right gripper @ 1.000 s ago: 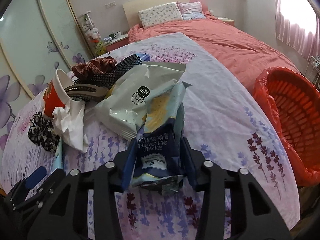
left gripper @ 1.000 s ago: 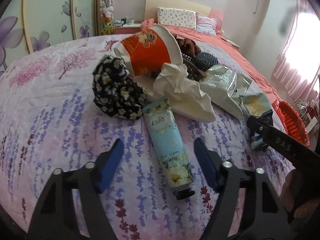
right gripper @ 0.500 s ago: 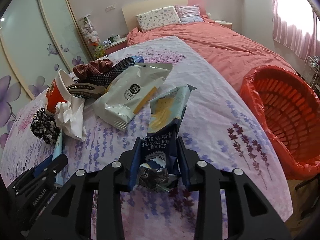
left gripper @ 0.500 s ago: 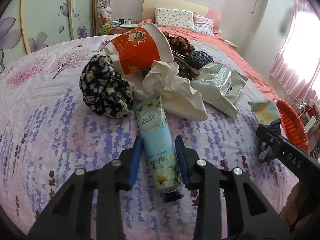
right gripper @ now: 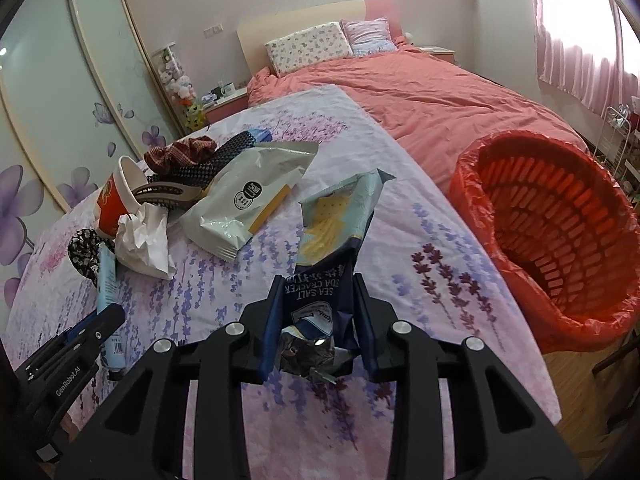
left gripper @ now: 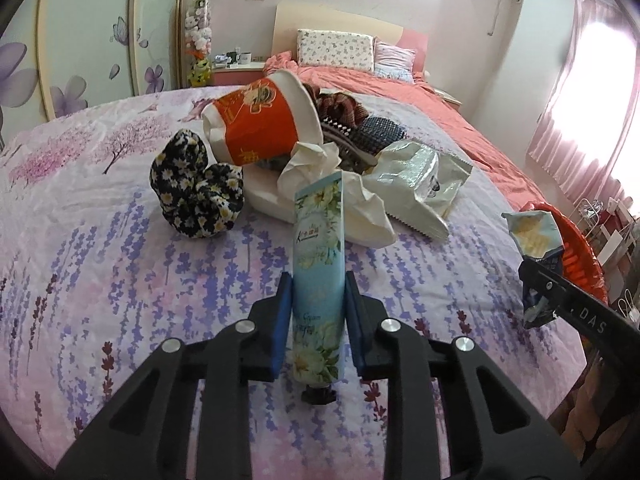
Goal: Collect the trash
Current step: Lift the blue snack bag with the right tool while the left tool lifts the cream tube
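With your left gripper (left gripper: pixel 318 312) just clamped onto the pale-blue floral hand-cream tube (left gripper: pixel 318 264) and your right gripper (right gripper: pixel 318 316) gripping the crumpled navy sea-salt cracker wrapper (right gripper: pixel 324 280), two pieces are in hand, neither binned. Red-lined orange plastic basket (right gripper: pixel 560 240) by the bed looks empty. Red paper cup (left gripper: pixel 260 120), white crumpled tissue (left gripper: pixel 344 188) and silver-white foil bag (right gripper: pixel 244 200) remain on the bedspread.

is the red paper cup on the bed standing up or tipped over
Tipped over: the red paper cup lies on its side, with its white rim facing the hair clip.
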Tool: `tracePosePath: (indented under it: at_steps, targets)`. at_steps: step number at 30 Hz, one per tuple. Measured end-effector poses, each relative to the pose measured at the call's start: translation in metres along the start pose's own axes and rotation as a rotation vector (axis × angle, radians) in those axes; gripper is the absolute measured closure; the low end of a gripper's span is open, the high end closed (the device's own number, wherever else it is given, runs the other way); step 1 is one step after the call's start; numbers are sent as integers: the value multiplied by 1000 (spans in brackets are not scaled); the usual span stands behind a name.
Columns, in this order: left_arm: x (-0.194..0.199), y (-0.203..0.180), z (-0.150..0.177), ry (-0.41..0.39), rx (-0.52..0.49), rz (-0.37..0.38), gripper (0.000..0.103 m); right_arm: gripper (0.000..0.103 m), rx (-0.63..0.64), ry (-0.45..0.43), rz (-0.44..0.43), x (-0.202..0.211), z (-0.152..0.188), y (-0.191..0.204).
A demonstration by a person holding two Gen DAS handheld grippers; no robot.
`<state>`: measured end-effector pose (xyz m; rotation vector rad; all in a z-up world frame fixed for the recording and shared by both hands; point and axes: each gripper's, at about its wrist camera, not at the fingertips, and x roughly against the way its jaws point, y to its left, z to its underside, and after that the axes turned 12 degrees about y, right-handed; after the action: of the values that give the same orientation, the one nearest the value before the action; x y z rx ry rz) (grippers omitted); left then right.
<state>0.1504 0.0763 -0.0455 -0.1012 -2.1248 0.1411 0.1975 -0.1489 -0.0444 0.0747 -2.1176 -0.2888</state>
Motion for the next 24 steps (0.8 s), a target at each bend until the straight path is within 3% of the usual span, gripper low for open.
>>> tracePosePath:
  at_steps: [7,13,15,20,24]
  targets:
    - [8,-6,0,-16,-22,0,79,70,-9,-22,1,9,4,-8]
    - [-8,-1,1,33,19,25,78,70,-23,-7,9,2,9,-10]
    - [-9,1,4,33,27,23,77,70,-19,-2,8,0,10,-9]
    - [-2,1,13,11,16,17,60,70,-14,2,-1,-1,10,-6]
    - [-5,1,21,25,19,15,64,70,-13,5,-9,0,11,-6]
